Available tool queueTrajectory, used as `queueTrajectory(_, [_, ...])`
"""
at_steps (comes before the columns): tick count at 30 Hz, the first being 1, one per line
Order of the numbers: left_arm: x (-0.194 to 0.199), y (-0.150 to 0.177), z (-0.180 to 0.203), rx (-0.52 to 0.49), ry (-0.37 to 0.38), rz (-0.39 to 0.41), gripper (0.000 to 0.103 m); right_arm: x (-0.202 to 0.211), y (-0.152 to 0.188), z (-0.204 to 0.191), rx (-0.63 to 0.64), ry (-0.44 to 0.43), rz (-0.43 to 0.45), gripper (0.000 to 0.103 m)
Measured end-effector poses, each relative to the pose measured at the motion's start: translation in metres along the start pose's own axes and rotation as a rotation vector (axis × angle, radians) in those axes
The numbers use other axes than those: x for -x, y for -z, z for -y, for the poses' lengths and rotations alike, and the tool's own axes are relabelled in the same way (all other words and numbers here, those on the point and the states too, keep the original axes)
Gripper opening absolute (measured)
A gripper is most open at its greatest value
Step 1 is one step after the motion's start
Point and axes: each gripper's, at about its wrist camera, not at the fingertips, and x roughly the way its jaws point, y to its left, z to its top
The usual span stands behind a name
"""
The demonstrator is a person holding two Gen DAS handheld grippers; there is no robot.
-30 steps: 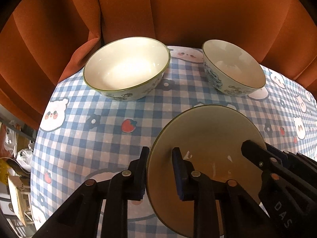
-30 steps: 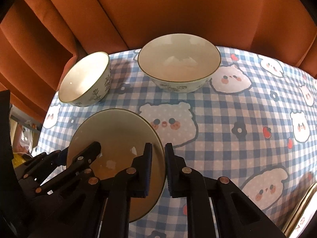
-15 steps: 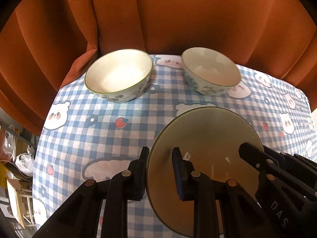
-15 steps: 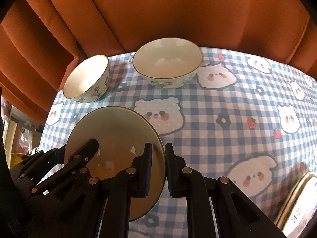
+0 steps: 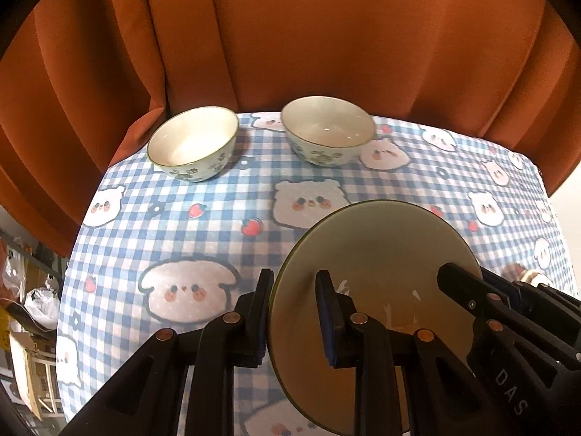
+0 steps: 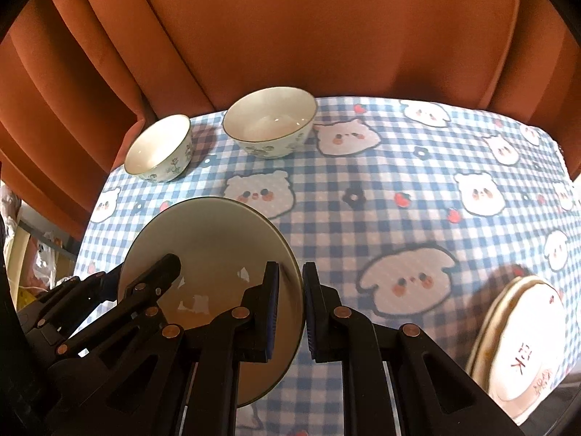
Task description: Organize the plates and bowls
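A pale green-rimmed plate (image 5: 377, 254) is held above the checked tablecloth by both grippers. My left gripper (image 5: 294, 312) is shut on its left rim. My right gripper (image 6: 290, 309) is shut on its right rim; the plate also shows in the right wrist view (image 6: 210, 239). Two white bowls with green leaf prints stand at the far edge: a smaller left bowl (image 5: 192, 143) and a right bowl (image 5: 326, 129). They also show in the right wrist view, the left bowl (image 6: 158, 147) and the right bowl (image 6: 268, 120).
A stack of plates (image 6: 526, 338) with red print lies at the near right of the table. An orange curtain (image 5: 290, 36) hangs close behind the bowls. The tablecloth (image 6: 399, 200) ends at the left, where clutter (image 5: 21, 301) lies below.
Both grippers have lifted and pulled back with the plate; the bowls now look smaller and farther away. The plate stack has come into the right wrist view.
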Motion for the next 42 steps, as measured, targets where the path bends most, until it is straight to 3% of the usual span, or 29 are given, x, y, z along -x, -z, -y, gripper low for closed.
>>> queueTrajectory(13, [0.013,0.048,0.061,-0.073,0.011,-0.03,0.022,0.033,0.052,0.052,0.001,0.03,-0.008,0.016])
queueTrajectory(26, [-0.003,0.087,0.115,-0.048,-0.008,-0.079,0.022,0.038,0.088,0.105,0.026,0.025,-0.029,0.016])
queueTrajectory(42, [-0.019,0.099,0.132,-0.003,-0.083,-0.082,0.022,0.016,0.099,0.13,0.098,-0.02,-0.078,0.016])
